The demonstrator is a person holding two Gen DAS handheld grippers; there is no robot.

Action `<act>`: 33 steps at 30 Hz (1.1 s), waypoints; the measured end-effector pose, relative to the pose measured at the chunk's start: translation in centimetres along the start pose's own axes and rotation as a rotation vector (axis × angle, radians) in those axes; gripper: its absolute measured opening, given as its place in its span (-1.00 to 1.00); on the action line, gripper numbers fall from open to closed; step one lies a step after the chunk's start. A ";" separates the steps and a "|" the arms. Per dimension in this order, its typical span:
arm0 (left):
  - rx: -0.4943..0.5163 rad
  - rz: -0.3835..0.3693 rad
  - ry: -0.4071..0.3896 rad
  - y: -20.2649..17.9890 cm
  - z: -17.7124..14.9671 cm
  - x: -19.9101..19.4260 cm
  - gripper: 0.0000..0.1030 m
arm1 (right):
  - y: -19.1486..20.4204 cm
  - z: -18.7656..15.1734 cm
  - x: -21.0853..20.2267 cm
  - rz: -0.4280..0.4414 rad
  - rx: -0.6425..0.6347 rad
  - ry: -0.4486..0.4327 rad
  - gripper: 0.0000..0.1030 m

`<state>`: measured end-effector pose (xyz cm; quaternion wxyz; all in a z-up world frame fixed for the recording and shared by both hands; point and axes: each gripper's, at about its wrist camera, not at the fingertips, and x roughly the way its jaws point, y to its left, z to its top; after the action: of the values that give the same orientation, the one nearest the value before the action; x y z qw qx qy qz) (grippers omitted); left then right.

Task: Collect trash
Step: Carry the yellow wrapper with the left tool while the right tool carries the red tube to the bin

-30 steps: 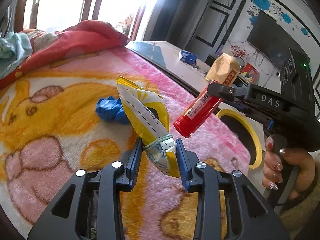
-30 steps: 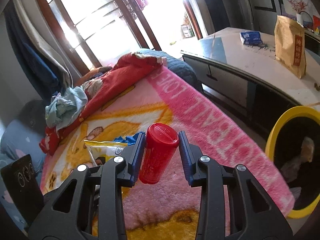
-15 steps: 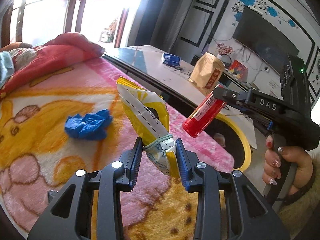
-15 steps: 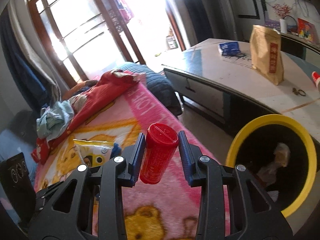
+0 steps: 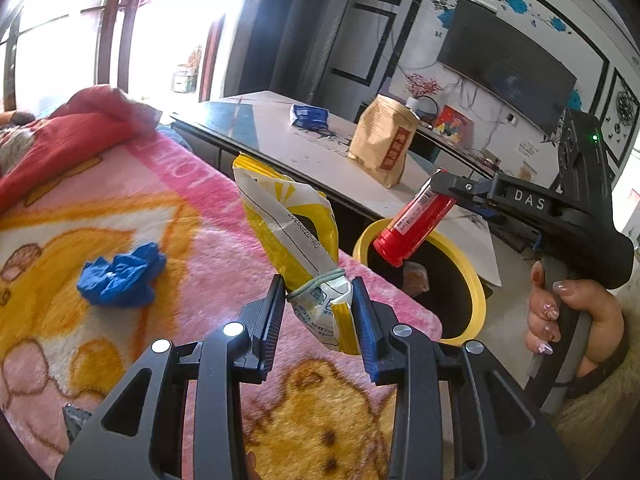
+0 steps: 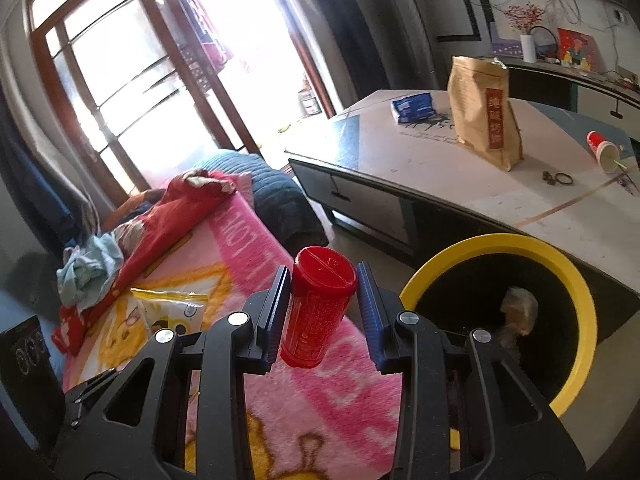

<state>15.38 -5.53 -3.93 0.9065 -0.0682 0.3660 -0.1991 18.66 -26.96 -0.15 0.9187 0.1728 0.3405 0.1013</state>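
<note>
My left gripper point(image 5: 320, 304) is shut on the tied lower end of a yellow and white snack bag point(image 5: 292, 236), held upright above the pink blanket point(image 5: 200, 208). My right gripper point(image 6: 324, 300) is shut on a red cylindrical canister point(image 6: 316, 312). In the left wrist view that red canister point(image 5: 416, 220) hangs over the rim of the yellow-rimmed black bin point(image 5: 472, 276), which holds some crumpled waste. From the right wrist, the bin point(image 6: 568, 264) opens just right of the canister. A crumpled blue wrapper point(image 5: 120, 276) lies on the blanket to the left.
A low white table point(image 6: 460, 184) behind the bin carries a brown paper bag point(image 6: 484, 116), a blue packet point(image 6: 414, 108) and a tipped red cup point(image 6: 602, 150). A red quilt point(image 5: 60, 144) and clothes are heaped at the blanket's far end. A hand point(image 5: 572, 320) grips the right tool.
Both grippers have swung right toward the bin with their loads. The bin has grown larger in both views, and the blue wrapper has slid to the left.
</note>
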 end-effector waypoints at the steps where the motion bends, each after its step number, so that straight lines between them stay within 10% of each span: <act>1: 0.006 -0.003 0.001 -0.3 0.1 0.1 -0.38 | -0.3 0.1 -0.1 -0.003 0.006 -0.004 -0.47; 33: 0.180 -0.171 0.091 -10.1 1.0 6.9 -0.38 | -11.3 1.7 -3.5 -0.240 0.149 -0.101 -0.48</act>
<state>17.46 -17.60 -4.90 0.8711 -0.0084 0.3802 -0.3108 17.93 -38.88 -1.24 0.9247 0.2036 0.3186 -0.0436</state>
